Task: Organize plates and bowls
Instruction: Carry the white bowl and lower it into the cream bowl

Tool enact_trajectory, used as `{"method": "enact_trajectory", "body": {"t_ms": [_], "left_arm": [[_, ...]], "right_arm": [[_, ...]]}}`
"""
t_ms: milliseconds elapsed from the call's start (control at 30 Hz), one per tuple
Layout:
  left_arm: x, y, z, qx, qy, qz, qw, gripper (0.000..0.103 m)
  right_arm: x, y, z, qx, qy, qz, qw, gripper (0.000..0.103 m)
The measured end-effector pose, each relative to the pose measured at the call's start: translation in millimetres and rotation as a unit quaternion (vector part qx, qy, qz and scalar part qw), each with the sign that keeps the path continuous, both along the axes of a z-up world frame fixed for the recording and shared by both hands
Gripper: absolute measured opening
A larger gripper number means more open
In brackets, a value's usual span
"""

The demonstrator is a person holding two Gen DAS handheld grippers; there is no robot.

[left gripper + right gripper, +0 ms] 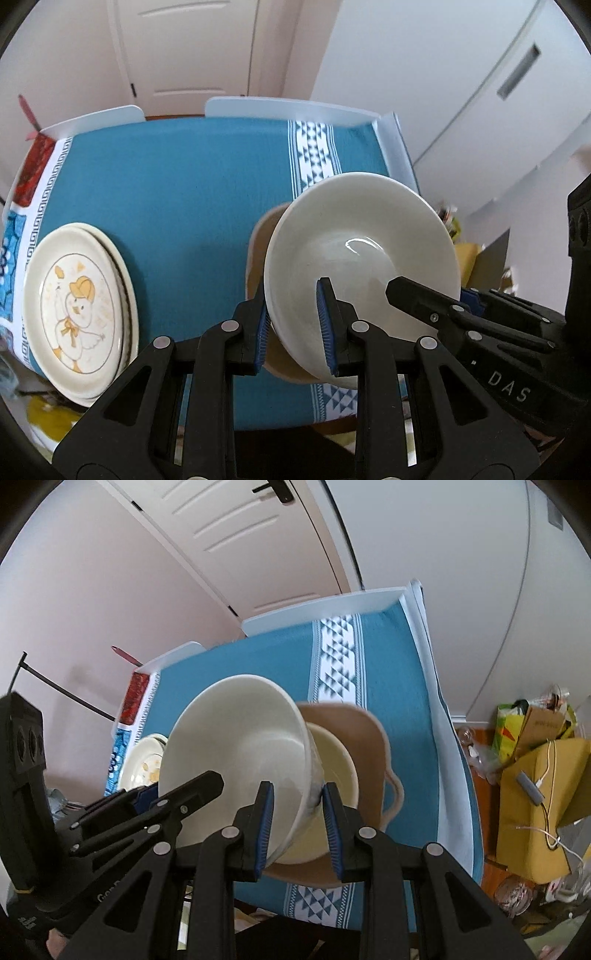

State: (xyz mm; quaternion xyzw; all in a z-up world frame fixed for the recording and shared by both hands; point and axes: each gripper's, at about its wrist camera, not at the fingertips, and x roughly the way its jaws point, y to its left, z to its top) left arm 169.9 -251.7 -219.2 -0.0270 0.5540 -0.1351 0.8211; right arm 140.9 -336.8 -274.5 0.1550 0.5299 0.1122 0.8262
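Note:
A white bowl point(362, 251) is held tilted above the blue tablecloth point(184, 192) by both grippers. My left gripper point(293, 328) is shut on its left rim. My right gripper point(297, 827) is shut on its right rim and also shows in the left wrist view point(424, 299). The bowl also shows in the right wrist view point(240, 746). Under it a cream bowl point(340, 771) sits inside a brown two-handled dish point(369, 746); the brown dish point(258, 243) shows behind the white bowl. A stack of plates, the top one with a duck drawing point(77, 310), lies at the table's left.
White raised boards point(288, 107) edge the table's far side and right side point(395, 147). A red and blue patterned border point(33, 173) runs along the left. Cardboard boxes and clutter point(535, 760) stand on the floor to the right. A door point(192, 51) is behind the table.

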Motion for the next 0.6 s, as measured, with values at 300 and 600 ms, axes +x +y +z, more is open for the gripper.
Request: {"method": "enact_trajectory", "body": {"t_ms": [300,600], "left_arm": [[6,-14,-15,0.043,0.01,-0.035,0.9984,0.021],[8,-23,-18,0.086,0.005,-0.052,0.9949,0.021]], "right_arm": [[-6,-9,-19,-0.031,0.006,-0.007,0.999,0.025],[-8,-6,-23,-0.043,0.007,-0.008,0.999,0.025]]}}
